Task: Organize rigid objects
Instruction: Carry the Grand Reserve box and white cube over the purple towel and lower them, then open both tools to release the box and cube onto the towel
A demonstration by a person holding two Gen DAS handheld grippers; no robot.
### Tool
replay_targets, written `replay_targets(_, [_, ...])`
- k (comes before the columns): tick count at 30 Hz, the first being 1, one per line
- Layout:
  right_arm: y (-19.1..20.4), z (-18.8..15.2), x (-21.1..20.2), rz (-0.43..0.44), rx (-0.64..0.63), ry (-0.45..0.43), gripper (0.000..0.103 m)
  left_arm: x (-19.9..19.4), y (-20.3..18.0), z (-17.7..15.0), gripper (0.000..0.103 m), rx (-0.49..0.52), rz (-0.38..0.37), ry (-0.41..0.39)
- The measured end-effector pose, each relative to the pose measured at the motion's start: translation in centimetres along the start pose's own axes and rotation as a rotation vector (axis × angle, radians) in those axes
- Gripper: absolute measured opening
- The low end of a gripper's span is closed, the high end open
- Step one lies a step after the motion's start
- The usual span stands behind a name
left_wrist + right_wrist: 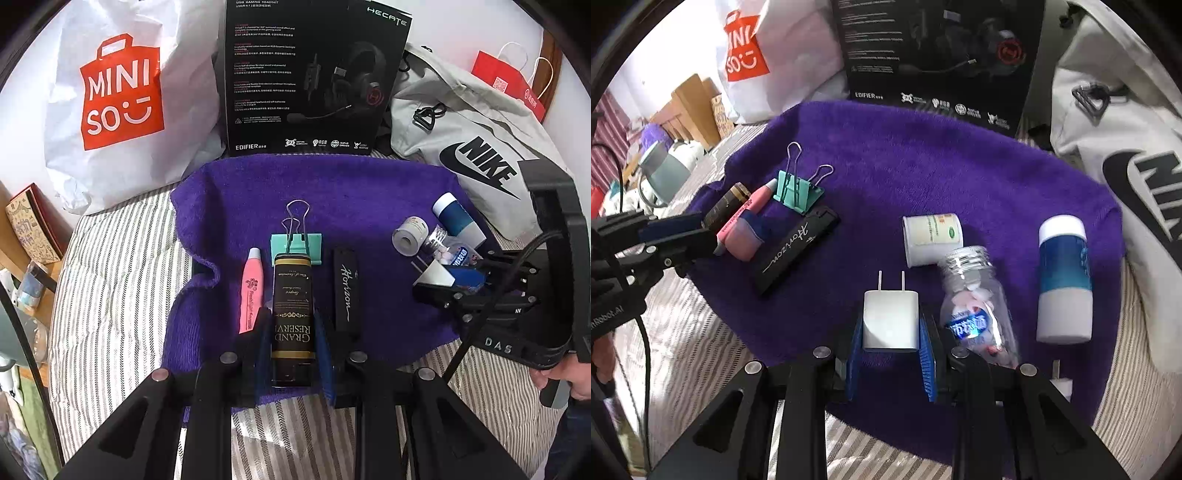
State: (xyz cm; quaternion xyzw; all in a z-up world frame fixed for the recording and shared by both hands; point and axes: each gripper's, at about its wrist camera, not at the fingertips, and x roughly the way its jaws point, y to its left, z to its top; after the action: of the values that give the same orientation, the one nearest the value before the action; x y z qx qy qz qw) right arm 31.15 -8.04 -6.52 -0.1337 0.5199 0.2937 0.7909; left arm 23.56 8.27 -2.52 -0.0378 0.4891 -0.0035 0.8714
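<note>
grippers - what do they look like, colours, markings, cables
Both the left gripper and the right gripper have matte black angular frames with round silver bolt heads and ribbed blue finger pads. A black cable runs along the right unit, which carries white "DAS" lettering; the left one shows a partial "nRobot.AI" marking.

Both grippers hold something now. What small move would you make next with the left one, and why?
Probably lower the left gripper and release the dark Grand Reserve tube into the gap between the pink highlighter and the black Horizon case. These long items already lie side by side on the purple towel.
</note>
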Motion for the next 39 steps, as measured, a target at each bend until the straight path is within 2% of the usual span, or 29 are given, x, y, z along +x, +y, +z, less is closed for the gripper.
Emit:
replay_targets(11, [0.6,-0.2,0.0,-0.016,-0.073,0.001,0.029,0.5,0.0,0.2,0.023,0.005,-0.005,0.014])
replay_targets(13, [0.6,-0.2,0.0,0.005,-0.075,0.009,0.039,0.6,-0.1,0.2,0.023,0.007,-0.006,0.012])
replay_targets(18, [0.3,-0.4,-0.3,0.035,-0.043,0.027,0.047,0.8,-0.6,0.4,0.023,0.017,-0.021,0.021])
replay_targets(22, [0.0,-0.7,-0.8,0.016,-0.029,0.032,0.049,0.8,-1.0,0.5,0.023,0.019,-0.027,0.019])
replay_targets(26, [-0.5,-1.3,-2.5,0.014,-0.02,0.012,0.05,0.8,-1.7,0.8,0.023,0.028,-0.038,0.022])
replay_targets(30, [-1.3,-2.3,-4.9,-0.028,-0.015,-0.029,0.06,1.2,-2.9,1.1,0.023,0.047,-0.052,0.034])
replay_targets(39, [-3.8,-4.9,-9.1,-0.038,0.059,-0.097,0.06,3.3,-5.9,1.8,0.023,0.079,-0.062,0.069])
